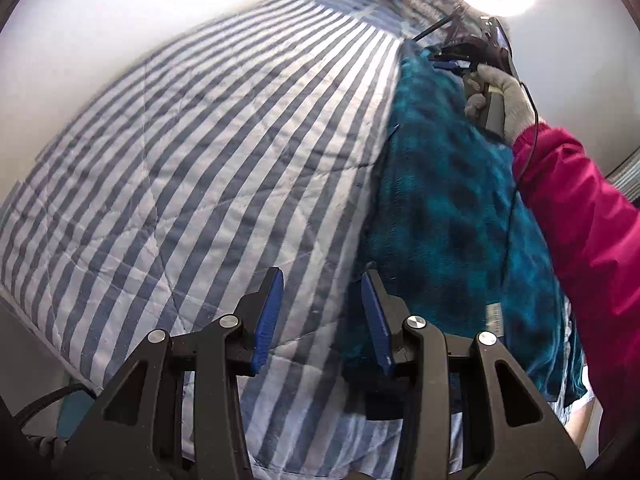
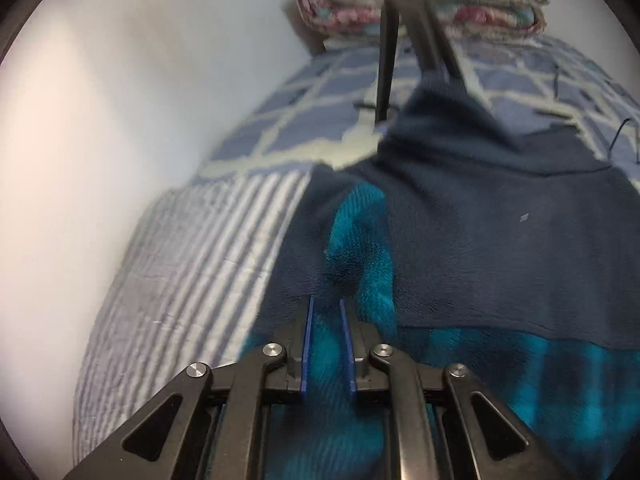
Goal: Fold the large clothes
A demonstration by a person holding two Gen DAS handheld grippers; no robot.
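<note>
Teal fleece garment (image 2: 360, 240) lies pinched in the right tool (image 2: 327, 304).

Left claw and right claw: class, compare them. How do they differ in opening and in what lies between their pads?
The left claw stands wide apart; the right claw is nearly closed. Between the left claw's pads shows the striped quilt, with the teal fleece garment only at its right pad; the right claw's pads have a fold of that garment between them. Both have blue pads on black frames and point down at the bed.
</note>
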